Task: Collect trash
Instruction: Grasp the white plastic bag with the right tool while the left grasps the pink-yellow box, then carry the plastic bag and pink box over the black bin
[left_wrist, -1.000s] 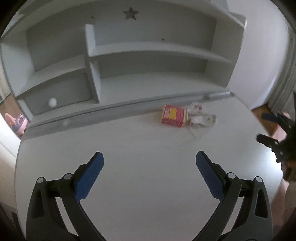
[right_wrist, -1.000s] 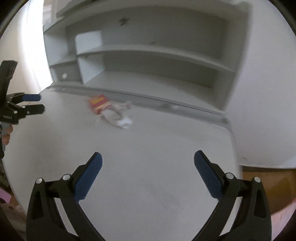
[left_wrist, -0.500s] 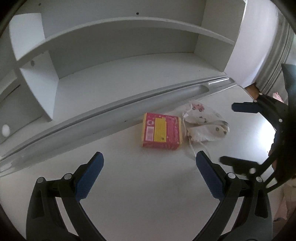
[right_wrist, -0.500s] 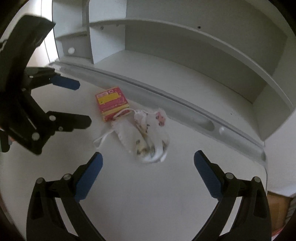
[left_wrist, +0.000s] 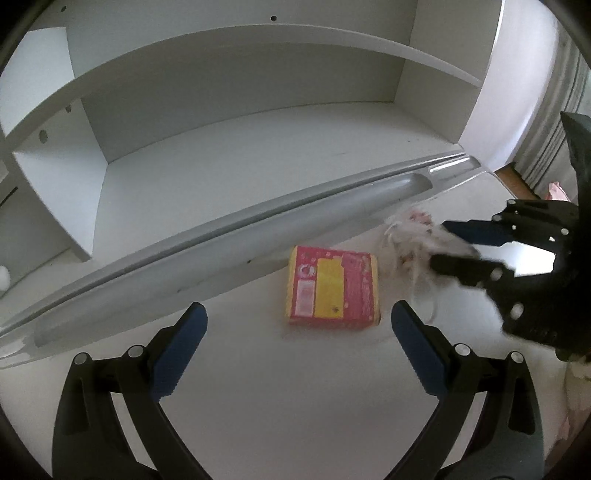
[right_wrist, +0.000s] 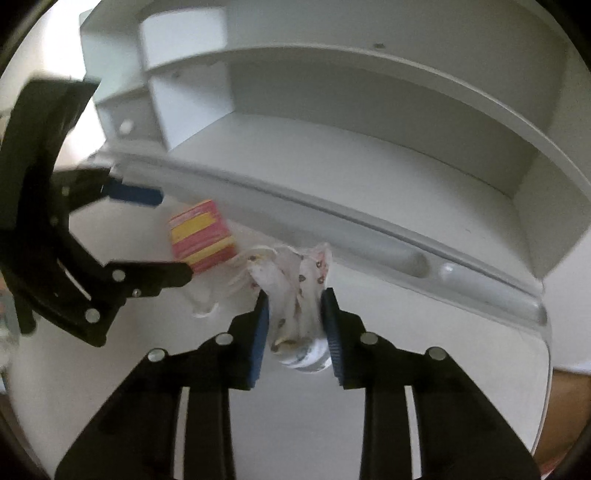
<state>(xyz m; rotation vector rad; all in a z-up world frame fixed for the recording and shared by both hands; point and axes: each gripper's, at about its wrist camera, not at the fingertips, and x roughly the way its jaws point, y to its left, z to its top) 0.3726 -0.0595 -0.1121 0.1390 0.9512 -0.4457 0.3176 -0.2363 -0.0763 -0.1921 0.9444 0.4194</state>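
A small red and yellow box (left_wrist: 332, 288) lies flat on the white desk (left_wrist: 295, 387), just ahead of my left gripper (left_wrist: 297, 347), which is open and empty. The box also shows in the right wrist view (right_wrist: 201, 236). To its right lies a crumpled white patterned bag with strings (left_wrist: 413, 243). My right gripper (right_wrist: 295, 325) is shut on this bag (right_wrist: 295, 295), and its fingers show in the left wrist view (left_wrist: 476, 251). My left gripper shows at the left of the right wrist view (right_wrist: 147, 236).
A long grey pen groove (left_wrist: 229, 251) runs along the desk's back edge, with a white shelf unit (left_wrist: 258, 110) behind it. The desk's right edge and wooden floor (left_wrist: 517, 181) are near the bag.
Both grippers have moved in closer to the trash. My right gripper has closed on the white bag. My left gripper stays open, nearer to the box.
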